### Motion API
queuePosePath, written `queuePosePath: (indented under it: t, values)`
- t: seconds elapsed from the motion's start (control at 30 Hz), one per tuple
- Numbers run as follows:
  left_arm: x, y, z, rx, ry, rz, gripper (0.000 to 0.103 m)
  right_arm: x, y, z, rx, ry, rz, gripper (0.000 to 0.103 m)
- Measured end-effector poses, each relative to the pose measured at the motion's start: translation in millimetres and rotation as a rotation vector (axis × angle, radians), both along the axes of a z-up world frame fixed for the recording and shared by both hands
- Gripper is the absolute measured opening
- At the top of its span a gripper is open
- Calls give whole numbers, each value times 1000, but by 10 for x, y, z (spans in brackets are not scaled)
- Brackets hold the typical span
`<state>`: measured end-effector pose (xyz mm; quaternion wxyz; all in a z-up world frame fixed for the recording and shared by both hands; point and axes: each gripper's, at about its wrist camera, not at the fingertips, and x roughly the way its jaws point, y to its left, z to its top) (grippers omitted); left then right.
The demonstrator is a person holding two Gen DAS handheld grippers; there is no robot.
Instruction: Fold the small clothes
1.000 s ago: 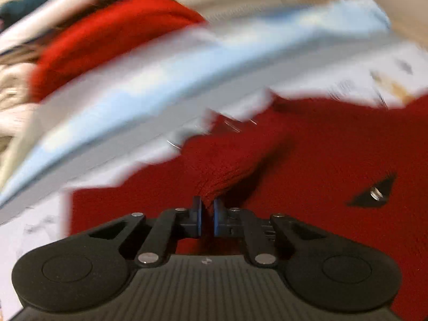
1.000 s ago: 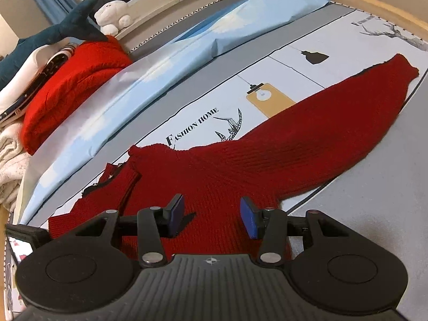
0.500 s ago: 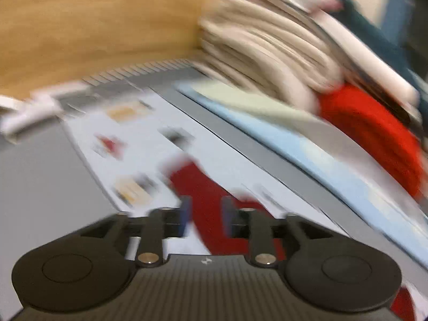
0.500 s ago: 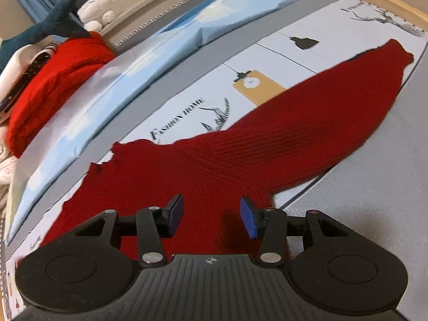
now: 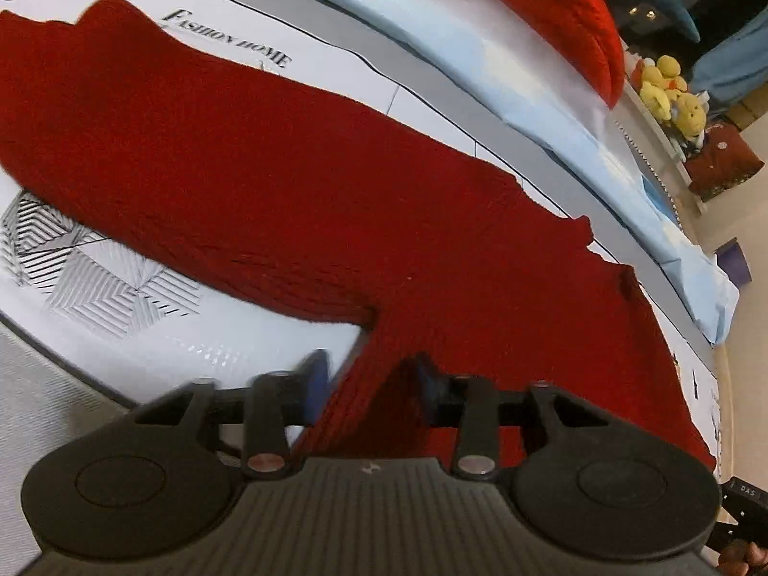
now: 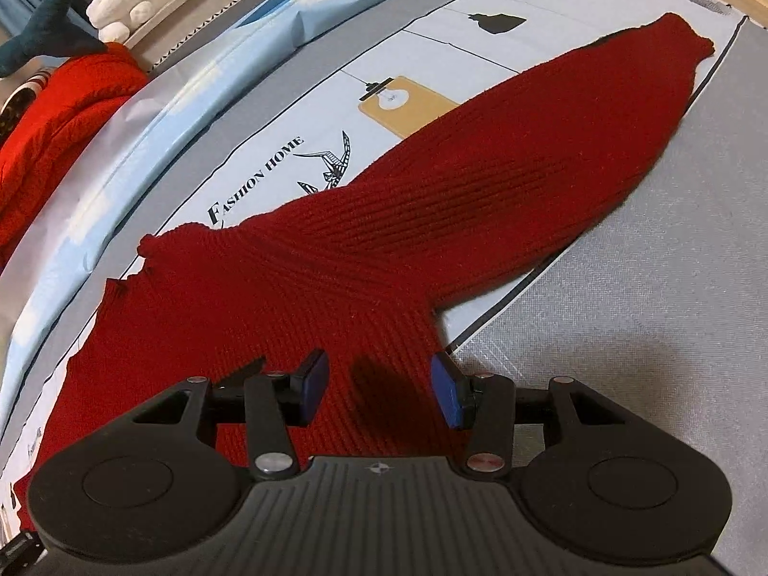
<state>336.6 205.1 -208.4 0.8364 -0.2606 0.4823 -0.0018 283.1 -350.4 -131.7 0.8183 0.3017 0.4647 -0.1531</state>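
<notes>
Where sweater [image 6: 384, 249] spreads — perhaps pillows [image 6: 62, 110] beyond.

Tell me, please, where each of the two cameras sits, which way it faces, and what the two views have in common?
Left wrist: rides on the left gripper, looking steeply down along its fingers at the red sweater's side edge below one outstretched sleeve; its jaws straddle that edge, having just been closing.
Right wrist: rides on the right gripper, tilted down at the sweater's other side; jaws open above the knit.
Shared: the same sweater, the printed bed cover and the light blue pillow.
</notes>
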Motion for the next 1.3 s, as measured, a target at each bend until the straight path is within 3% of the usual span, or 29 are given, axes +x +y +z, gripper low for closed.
queuePosePath:
  t: [0.1,0.13,0.2,0.23,0.3,0.37,0.47,0.53,0.63,0.83,0.93,1.03,1.17,1.3]
  values:
    - [3,-78,92,124,-25,-79,9,30,-7,-30,7,10,2,49]
    - [-22,-85,175,170,-20,-63,9,36,-20,-44,11,14,-2,49]
    - [-209,55,321,178,33,54,9,44,-46,-68,19,23,-18,49]
    - [-287,71,348,226,74,88,9,47,-54,-72,20,25,-23,49]
    - [-368,-104,333,381,131,33,10,56,-46,-75,14,25,-30,49]
    - [-383,-206,317,459,193,-9,15,68,-21,-64,1,21,-28,49]
    - [-310,-164,477,452,144,34,20,59,29,-33,-35,14,-20,49]
    - [-319,-183,594,508,93,19,20,52,44,-10,-50,0,-17,49]
    - [-303,-208,660,444,33,-14,20,66,89,18,-77,-18,-6,49]
    - [-229,65,616,306,77,55,20,211,269,126,-130,-127,73,49]
    - [-180,183,644,288,70,93,20,542,330,190,-167,-200,143,49]
    - [-165,260,673,280,73,117,20,1067,394,156,-215,-206,232,49]
    - [-169,317,715,265,77,125,20,1698,384,-151,-319,-60,309,49]
    - [-142,314,732,257,72,115,20,1916,300,-314,-369,18,430,51]
